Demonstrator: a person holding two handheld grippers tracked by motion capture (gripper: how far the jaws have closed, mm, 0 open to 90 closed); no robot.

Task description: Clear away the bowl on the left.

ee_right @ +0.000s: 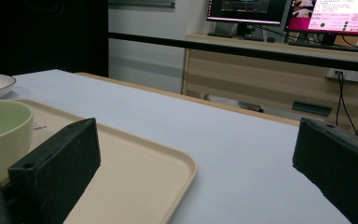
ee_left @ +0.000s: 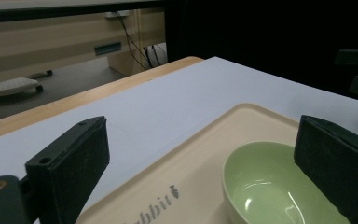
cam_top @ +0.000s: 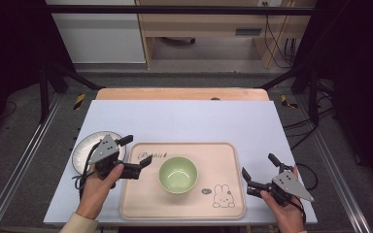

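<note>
1. Beige plastic: one tray (cam_top: 184, 204) lies at the lower centre of the high view on the pale blue top of my desk (cam_top: 184, 119).
2. One green bowl (cam_top: 178, 174) sits upright and empty in the middle of that tray.
3. One white plate (cam_top: 85, 153) with a dark rim rests on the desk at the lower left, just beside the tray and partly under my left gripper (cam_top: 137, 152).
4. Two grippers, one in each of my hands. My left gripper hovers over the tray's left edge; its fingers (ee_left: 70, 163) are spread wide, released, nothing between them. In the left gripper view the bowl lies low and right, near the right finger.
5. My right gripper (cam_top: 258, 170) is at the lower right, just off the tray's right edge, fingers (ee_right: 56, 170) likewise spread and empty.
6. Writing: script on the tray's upper left reads roughly "Rabbit"; I can make out "bbit" clearly in the left gripper view. One rabbit drawing (cam_top: 222, 196) marks the tray's lower right corner.
7. Two lit monitors (ee_right: 291, 11) show at the upper right of the right gripper view; their text is too small to read.
</note>
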